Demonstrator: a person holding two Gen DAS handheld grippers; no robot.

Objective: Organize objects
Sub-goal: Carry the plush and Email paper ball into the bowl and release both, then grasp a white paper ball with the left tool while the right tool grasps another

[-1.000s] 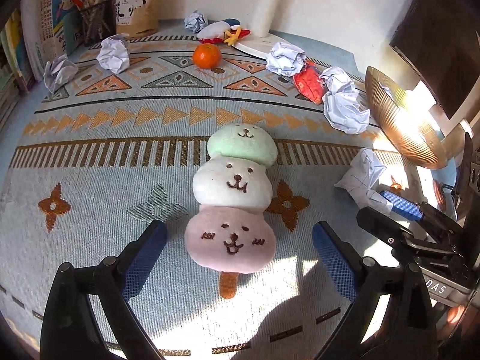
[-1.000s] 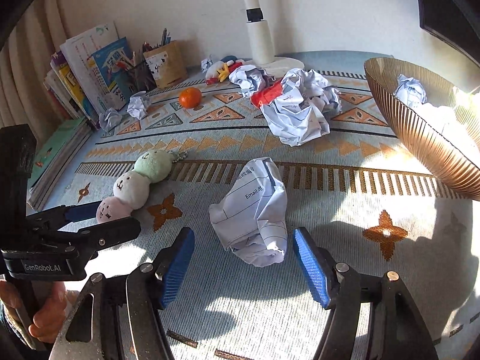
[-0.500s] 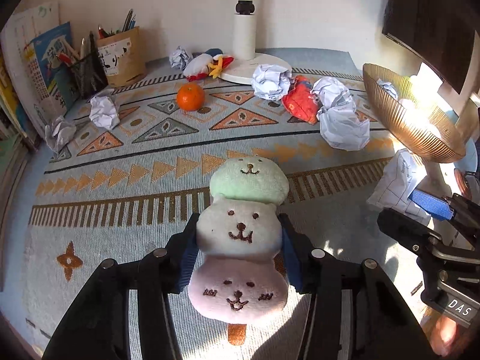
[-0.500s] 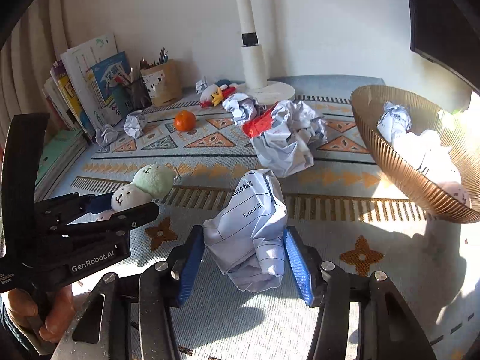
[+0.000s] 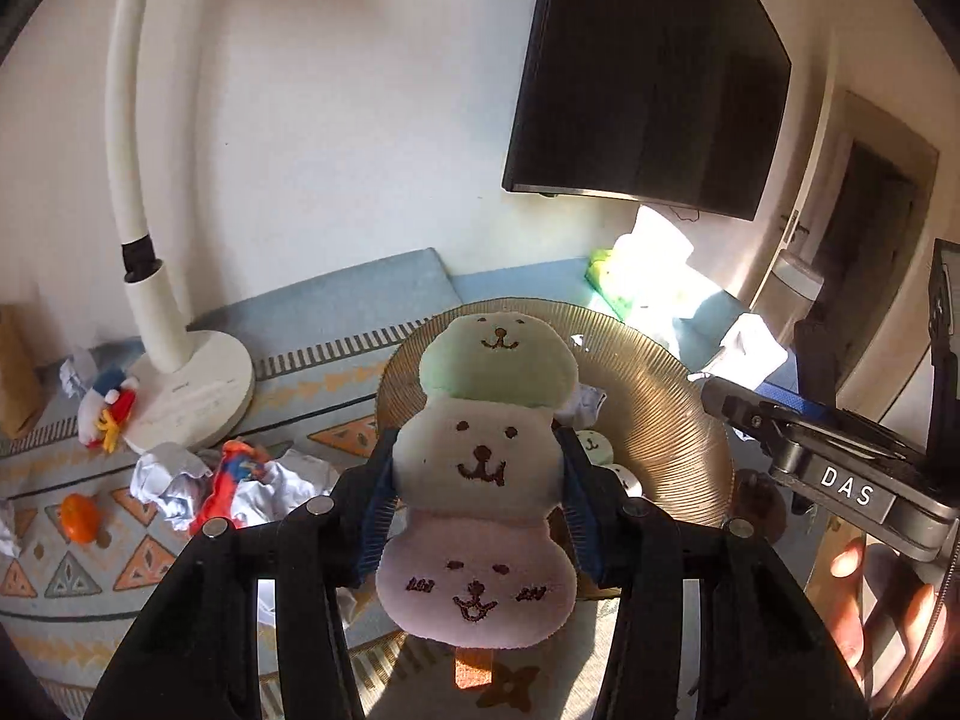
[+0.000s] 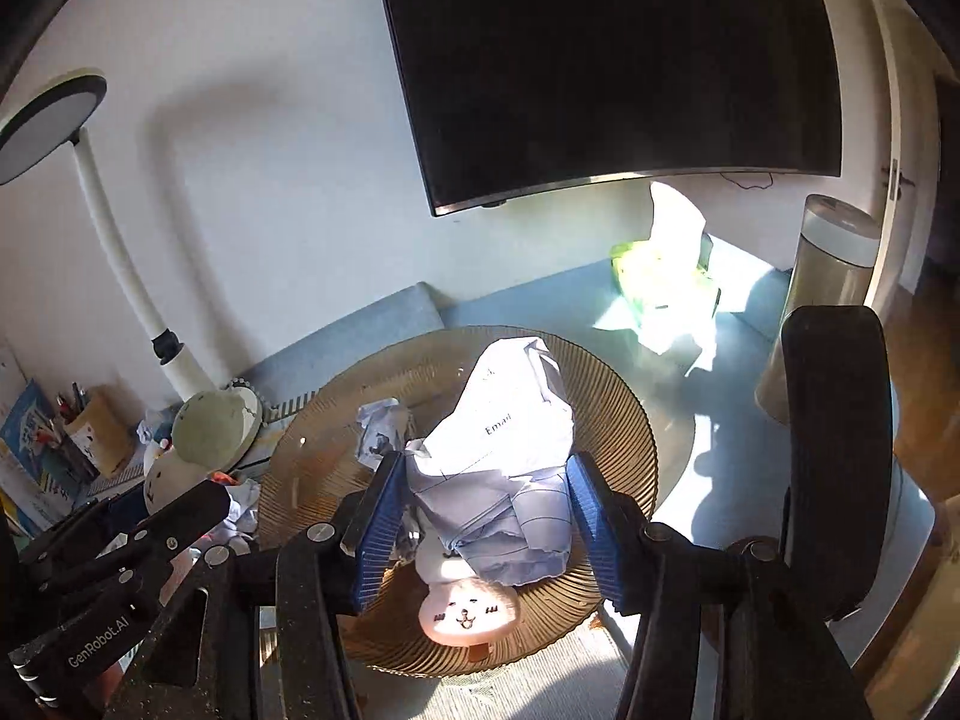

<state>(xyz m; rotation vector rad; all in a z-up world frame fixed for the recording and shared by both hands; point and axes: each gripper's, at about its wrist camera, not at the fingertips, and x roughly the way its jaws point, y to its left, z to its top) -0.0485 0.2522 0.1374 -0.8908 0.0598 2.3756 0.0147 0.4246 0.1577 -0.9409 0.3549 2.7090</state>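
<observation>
My left gripper (image 5: 477, 468) is shut on a plush dango toy (image 5: 480, 456) with green, white and pink faces, gripping its white middle ball. The toy hangs in the air in front of the ribbed gold bowl (image 5: 672, 414). My right gripper (image 6: 486, 498) is shut on a crumpled printed paper (image 6: 510, 444), held over the same bowl (image 6: 618, 408). Inside the bowl lie a second plush dango (image 6: 468, 606) and a small paper ball (image 6: 381, 426). The left gripper's toy (image 6: 210, 426) shows at the left of the right wrist view.
A white lamp (image 5: 162, 324) stands on the patterned mat beside an orange (image 5: 81, 516), paper balls (image 5: 168, 480) and a red toy (image 5: 231, 474). A black monitor (image 5: 648, 72) hangs behind the bowl. A green pack (image 6: 660, 276) and a grey cylinder (image 6: 831, 288) stand at the right.
Both grippers closed, the left on the plush toy and the right on the crumpled paper. Both then lifted off the mat and swung right, up to the bowl.
</observation>
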